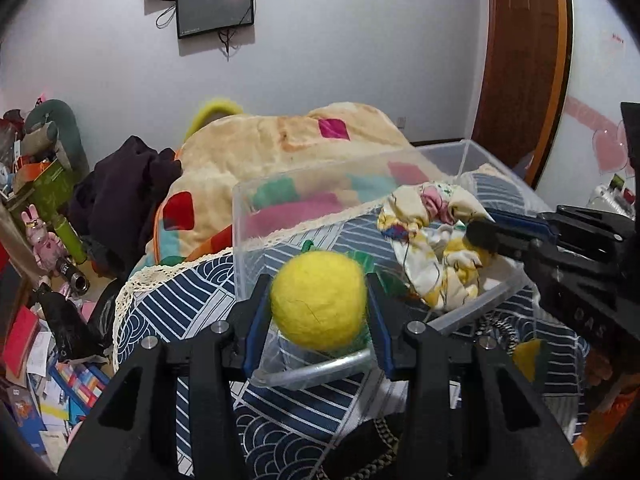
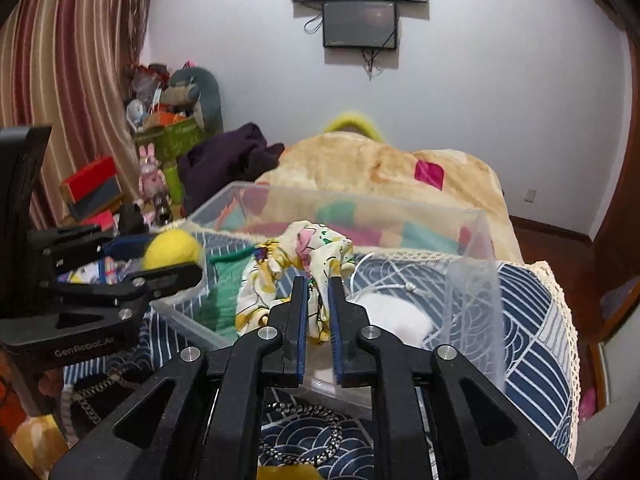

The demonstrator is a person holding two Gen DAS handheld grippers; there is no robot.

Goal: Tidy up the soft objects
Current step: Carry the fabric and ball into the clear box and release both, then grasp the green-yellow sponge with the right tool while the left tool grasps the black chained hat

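Left gripper (image 1: 320,300) jaws clamp a yellow felt ball (image 1: 319,299) above the clear bin (image 1: 476,312); at its 3 o'clock, right gripper (image 2: 318,312) jaws pinch printed cloth (image 2: 296,264).

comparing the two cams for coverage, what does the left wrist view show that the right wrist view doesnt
Only the left wrist view shows the wooden door and the left gripper head-on, shut on the yellow felt ball.

Only the right wrist view shows the striped curtain and a white fluffy item in the clear bin.

Both show the bin, the ball, the right gripper pinching the floral cloth, and the wall screens.
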